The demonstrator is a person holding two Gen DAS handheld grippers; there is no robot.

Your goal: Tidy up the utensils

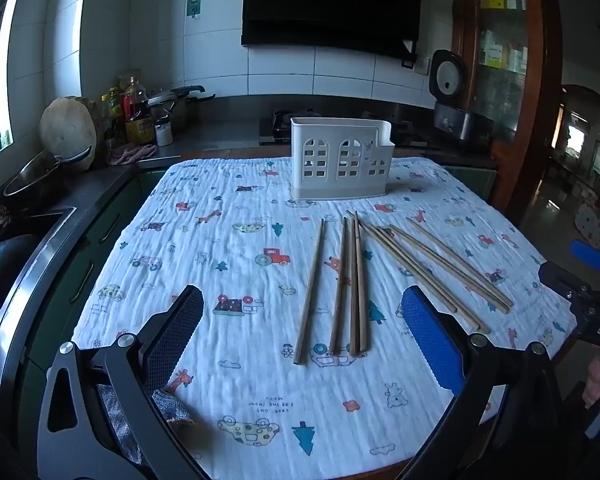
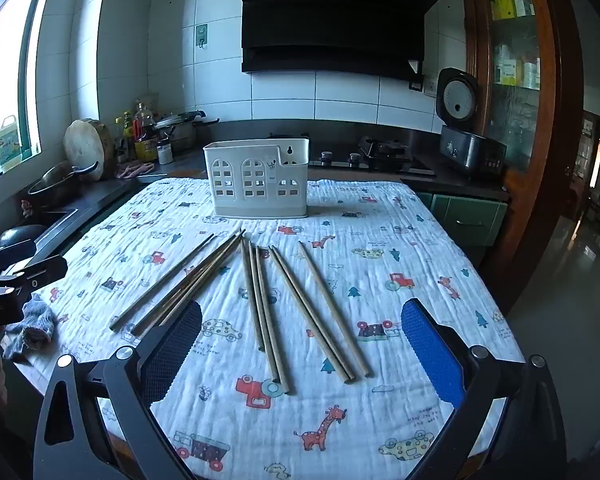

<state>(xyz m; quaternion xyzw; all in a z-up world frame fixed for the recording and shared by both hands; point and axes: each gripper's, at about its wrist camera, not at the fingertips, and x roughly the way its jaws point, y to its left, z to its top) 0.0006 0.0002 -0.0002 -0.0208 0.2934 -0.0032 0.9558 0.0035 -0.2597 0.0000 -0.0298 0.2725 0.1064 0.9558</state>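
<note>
A: Where are the chopsticks (image 2: 260,304)?

B: Flat on the patterned cloth (image 2: 380,280) that covers the table, fanned out in loose groups. In the right wrist view one group (image 2: 180,280) slants from the middle toward eight o'clock, a second (image 2: 266,320) runs almost straight toward six o'clock, and a third (image 2: 320,312) leans toward five o'clock. Their far tips come close together near the holder.

A: And the holder?

B: The white utensil holder (image 2: 256,178) stands upright on the cloth at twelve o'clock from the sticks, just beyond their far tips and not touching them. It has window-shaped cut-outs in its front wall. I cannot see inside it.

A: What about the tongs?

B: The left tongs (image 1: 302,344) are spread wide with nothing gripped; in their own view four sticks (image 1: 340,284) lie on the cloth between the pads. The right tongs (image 2: 302,344) are likewise spread wide and grip nothing, hanging over the near ends of the middle sticks.

A: Anything around the table?

B: A grey rag (image 2: 32,326) lies at the cloth's edge at nine o'clock. Behind, a dark range hood (image 2: 332,20) at twelve o'clock, a rice cooker (image 2: 464,136) at two o'clock, bottles (image 2: 140,132) and a round cutting board (image 2: 86,148) at ten o'clock.
</note>
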